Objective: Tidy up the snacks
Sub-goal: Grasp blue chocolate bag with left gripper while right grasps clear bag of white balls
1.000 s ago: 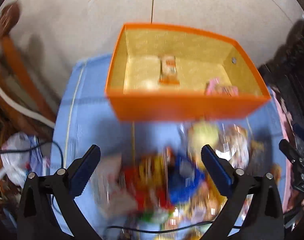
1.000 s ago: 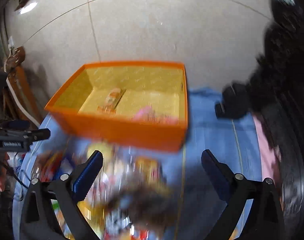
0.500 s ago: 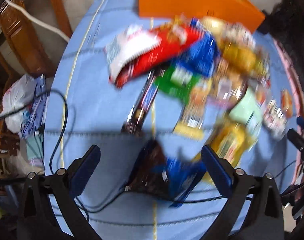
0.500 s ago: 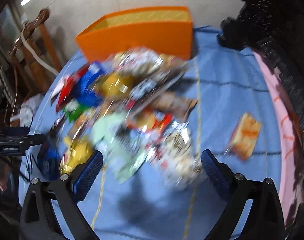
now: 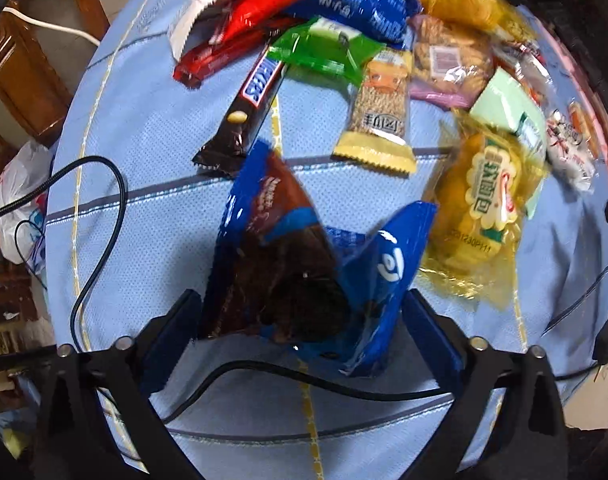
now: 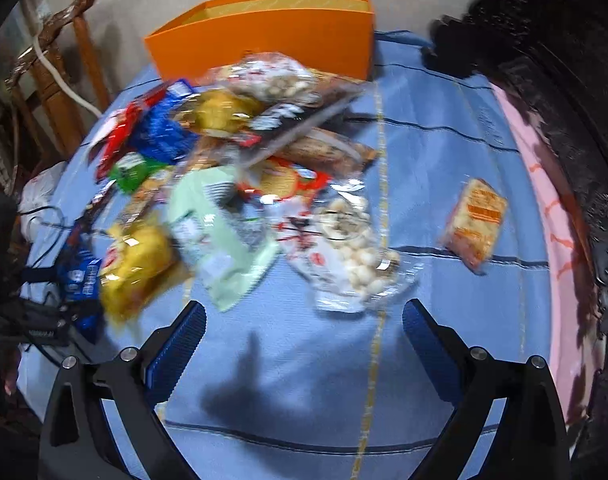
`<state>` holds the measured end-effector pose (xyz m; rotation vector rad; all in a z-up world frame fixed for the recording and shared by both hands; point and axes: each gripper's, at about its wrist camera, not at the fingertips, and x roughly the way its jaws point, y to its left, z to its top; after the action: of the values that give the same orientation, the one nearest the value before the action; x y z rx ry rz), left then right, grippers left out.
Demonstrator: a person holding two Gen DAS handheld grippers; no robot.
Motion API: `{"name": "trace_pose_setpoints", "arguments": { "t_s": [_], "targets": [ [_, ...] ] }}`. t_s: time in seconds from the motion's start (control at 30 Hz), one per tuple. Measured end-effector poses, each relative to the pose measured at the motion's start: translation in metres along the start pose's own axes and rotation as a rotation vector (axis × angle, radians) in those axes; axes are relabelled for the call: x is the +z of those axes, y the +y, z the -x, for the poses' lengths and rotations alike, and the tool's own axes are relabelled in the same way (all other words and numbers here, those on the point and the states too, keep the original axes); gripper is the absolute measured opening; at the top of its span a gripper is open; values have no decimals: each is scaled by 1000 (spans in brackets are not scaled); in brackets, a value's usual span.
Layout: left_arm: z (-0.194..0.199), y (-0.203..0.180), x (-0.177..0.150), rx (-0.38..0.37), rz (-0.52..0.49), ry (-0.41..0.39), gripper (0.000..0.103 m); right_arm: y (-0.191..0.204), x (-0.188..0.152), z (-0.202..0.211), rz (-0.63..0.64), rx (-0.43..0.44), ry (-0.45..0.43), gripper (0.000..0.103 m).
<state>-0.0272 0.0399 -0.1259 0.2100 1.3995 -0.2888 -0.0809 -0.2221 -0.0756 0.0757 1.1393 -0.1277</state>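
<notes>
The left tool (image 5: pixel 300 316) points straight down over the blue-clothed worktop (image 5: pixel 152 152), its jaws closing around a blue-and-brown cookie packet (image 5: pixel 288 280), pads not clearly pressing. The right tool (image 6: pixel 304 328) tilts downward, spread wide and empty, near a clear bag of white candies (image 6: pixel 351 256). The orange box (image 6: pixel 272 32) stands behind the snack pile.

A blue and brown cookie packet (image 5: pixel 288 264) lies crumpled at the lower centre of the left wrist view, its right end folded upward, apart from the pile above it: a dark chocolate bar (image 5: pixel 248 108), a red wrapper (image 5: pixel 260 16), a green packet (image 5: pixel 327 50), a blue bag (image 5: pixel 359 2), a yellow-ended seed bar (image 5: pixel 379 116) and a clear yellow pack (image 5: pixel 479 208). In the right wrist view the pile fills the centre left, with a clear bag of white balls (image 6: pixel 351 248) at its lower right edge and a pale green packet (image 6: pixel 220 232) beside it. An orange box (image 6: pixel 272 40) stands open at the upper centre, and one small orange packet (image 6: pixel 475 220) lies alone at the right.
</notes>
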Motion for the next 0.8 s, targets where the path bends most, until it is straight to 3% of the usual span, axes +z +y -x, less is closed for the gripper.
{"name": "trace_pose_setpoints", "arguments": {
  "t_s": [0.07,0.13,0.2,0.4,0.43,0.5,0.53,0.8],
  "targets": [
    [5,6,-1,-33,29,-21,72,-10,2,-6,-24,-27,11,99],
    [12,9,0,-50,34,-33,64,-14,7,-10,-27,-60,9,99],
    [16,11,3,-47,26,-32,62,-8,17,-17,41,-105,-6,99],
    [15,13,9,-49,30,-24,62,5,33,-70,181,-173,121,97],
    [15,13,9,-49,30,-24,62,3,33,-77,178,-146,139,85],
    [15,16,15,-47,32,-23,62,-6,36,-75,126,-78,136,76],
    [17,17,16,-42,32,-23,61,-10,38,-69,104,-32,132,47],
    [53,-3,38,-29,21,-103,60,-32,47,-4,9,77,19,44]
  ]
}}
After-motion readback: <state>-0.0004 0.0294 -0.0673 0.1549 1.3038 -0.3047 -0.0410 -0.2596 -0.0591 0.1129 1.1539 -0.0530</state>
